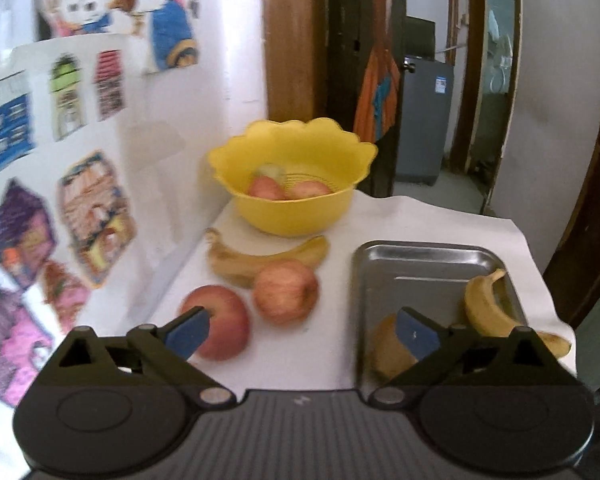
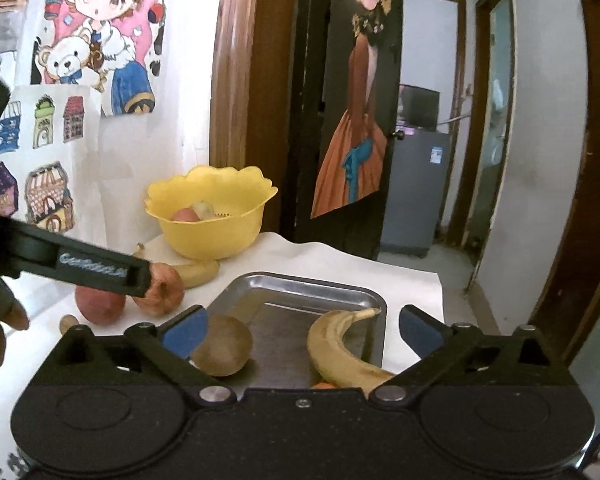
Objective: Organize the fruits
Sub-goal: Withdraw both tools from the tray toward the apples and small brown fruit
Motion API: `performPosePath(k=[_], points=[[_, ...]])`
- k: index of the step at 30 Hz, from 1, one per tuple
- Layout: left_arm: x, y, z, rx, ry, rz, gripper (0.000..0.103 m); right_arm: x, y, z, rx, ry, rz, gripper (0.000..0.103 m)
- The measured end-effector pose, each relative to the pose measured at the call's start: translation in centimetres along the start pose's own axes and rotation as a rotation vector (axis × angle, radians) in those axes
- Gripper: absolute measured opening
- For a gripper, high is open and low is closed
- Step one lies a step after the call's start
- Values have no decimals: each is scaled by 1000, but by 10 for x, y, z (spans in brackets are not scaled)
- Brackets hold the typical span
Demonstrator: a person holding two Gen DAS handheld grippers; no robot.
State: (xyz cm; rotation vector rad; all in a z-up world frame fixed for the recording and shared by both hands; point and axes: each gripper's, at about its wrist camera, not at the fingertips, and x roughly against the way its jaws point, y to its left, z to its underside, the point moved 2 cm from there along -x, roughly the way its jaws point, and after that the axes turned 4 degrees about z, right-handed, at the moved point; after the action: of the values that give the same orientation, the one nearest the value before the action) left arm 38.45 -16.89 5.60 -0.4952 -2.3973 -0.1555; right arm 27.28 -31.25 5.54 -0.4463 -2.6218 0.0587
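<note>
Two red apples (image 1: 286, 291) (image 1: 220, 322) lie on the white table in front of a banana (image 1: 260, 262) and a yellow bowl (image 1: 292, 176) that holds more fruit. A steel tray (image 1: 424, 268) on the right holds a banana (image 1: 486, 306) and a brown kiwi (image 1: 390, 346). My left gripper (image 1: 304, 334) is open and empty, hovering above the near apple and the tray's left edge. My right gripper (image 2: 304, 334) is open and empty over the tray (image 2: 300, 292), between the kiwi (image 2: 222, 346) and banana (image 2: 340, 348). The left gripper's arm (image 2: 92, 266) shows by the apples (image 2: 160, 288).
A wall with cartoon stickers (image 1: 92, 216) runs along the table's left side. A wooden door frame (image 1: 292, 40) and dark door (image 2: 352, 100) stand behind the bowl. The table's right edge (image 1: 540, 280) drops off beside the tray. A small brown object (image 2: 69, 322) lies near the left apple.
</note>
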Motion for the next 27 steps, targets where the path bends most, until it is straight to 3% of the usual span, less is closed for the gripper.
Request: performPosePath(k=[6, 11, 27], points=[[20, 38, 17, 5, 6, -26, 102, 24, 21, 4, -11, 16, 43, 102], [27, 62, 37, 17, 47, -56, 102, 32, 40, 14, 1, 79, 44, 102], [30, 99, 82, 44, 184, -93, 102, 35, 82, 59, -20, 416, -51, 102]])
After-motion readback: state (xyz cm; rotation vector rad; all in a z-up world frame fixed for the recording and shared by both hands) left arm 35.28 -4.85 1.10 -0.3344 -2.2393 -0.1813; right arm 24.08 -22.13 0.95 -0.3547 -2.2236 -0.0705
